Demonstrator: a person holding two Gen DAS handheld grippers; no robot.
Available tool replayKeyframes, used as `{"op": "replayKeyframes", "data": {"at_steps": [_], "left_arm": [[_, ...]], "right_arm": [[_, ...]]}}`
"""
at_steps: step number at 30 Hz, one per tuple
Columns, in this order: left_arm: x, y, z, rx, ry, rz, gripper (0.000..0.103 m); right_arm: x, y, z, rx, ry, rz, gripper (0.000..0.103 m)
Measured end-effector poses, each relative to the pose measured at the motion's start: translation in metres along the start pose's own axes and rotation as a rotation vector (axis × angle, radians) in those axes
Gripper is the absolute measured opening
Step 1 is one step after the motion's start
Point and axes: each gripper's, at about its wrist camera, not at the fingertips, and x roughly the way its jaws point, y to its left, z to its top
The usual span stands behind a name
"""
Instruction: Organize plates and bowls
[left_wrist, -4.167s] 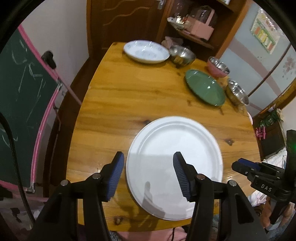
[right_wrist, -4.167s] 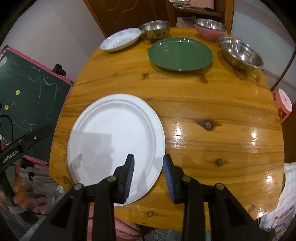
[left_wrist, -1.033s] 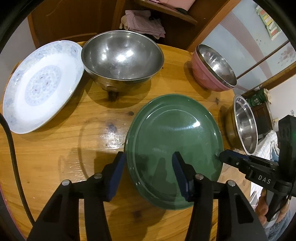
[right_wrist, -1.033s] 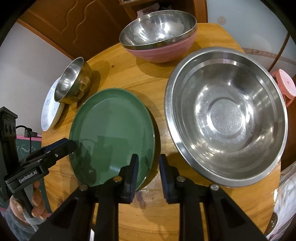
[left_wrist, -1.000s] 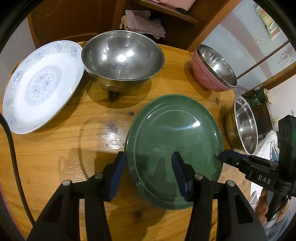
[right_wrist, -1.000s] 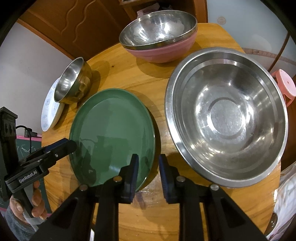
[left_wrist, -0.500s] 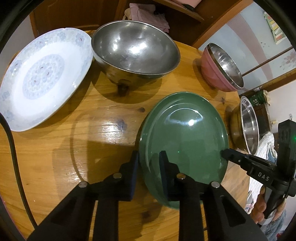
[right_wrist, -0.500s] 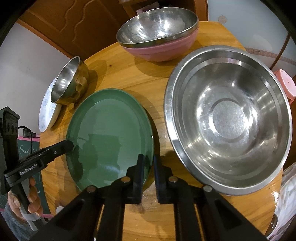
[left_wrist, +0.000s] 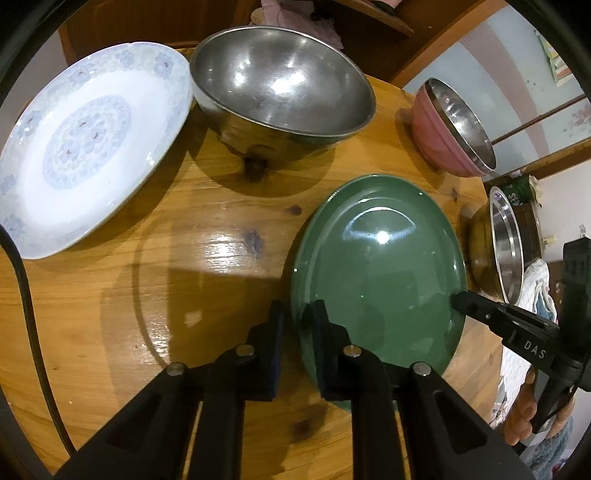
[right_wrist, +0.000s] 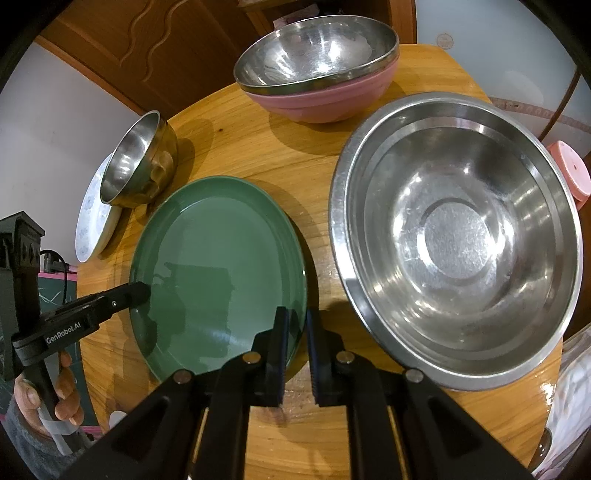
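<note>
A green plate (left_wrist: 380, 266) sits on the round wooden table (left_wrist: 147, 258), its left edge tilted up. My left gripper (left_wrist: 297, 317) is shut on the plate's left rim. My right gripper (right_wrist: 296, 325) is shut on the plate's (right_wrist: 221, 266) right rim. Each gripper shows in the other's view, at opposite rims. A white patterned plate (left_wrist: 85, 147) lies at the far left. A steel bowl (left_wrist: 280, 88) stands beside it.
A pink bowl with a steel bowl nested in it (right_wrist: 321, 70) stands at the table's back. A large steel bowl (right_wrist: 454, 236) sits right of the green plate, close to my right gripper. A cupboard and a door stand behind the table.
Both grippers moved from the white plate to the green plate and have closed on its opposite rims. The plate's left edge has tilted up slightly.
</note>
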Motion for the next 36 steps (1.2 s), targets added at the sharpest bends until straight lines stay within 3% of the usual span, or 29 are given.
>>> {"op": "replayKeyframes", "data": {"at_steps": [21,30,36], "left_arm": [[0.002,0.002,0.001,-0.026,0.018,-0.011,0.01],[-0.016,-0.002,-0.019,-0.042,0.012,-0.008,0.01],[-0.046,-0.008,-0.05,-0.028,-0.011,-0.009,0.01]], "right_arm": [[0.007,0.007,0.0,-0.019,-0.006,-0.026,0.009],[-0.003,0.011,-0.016,-0.016,-0.011,-0.01,0.007],[-0.024,0.02,-0.04,-0.029,-0.035,-0.013,0.007]]}}
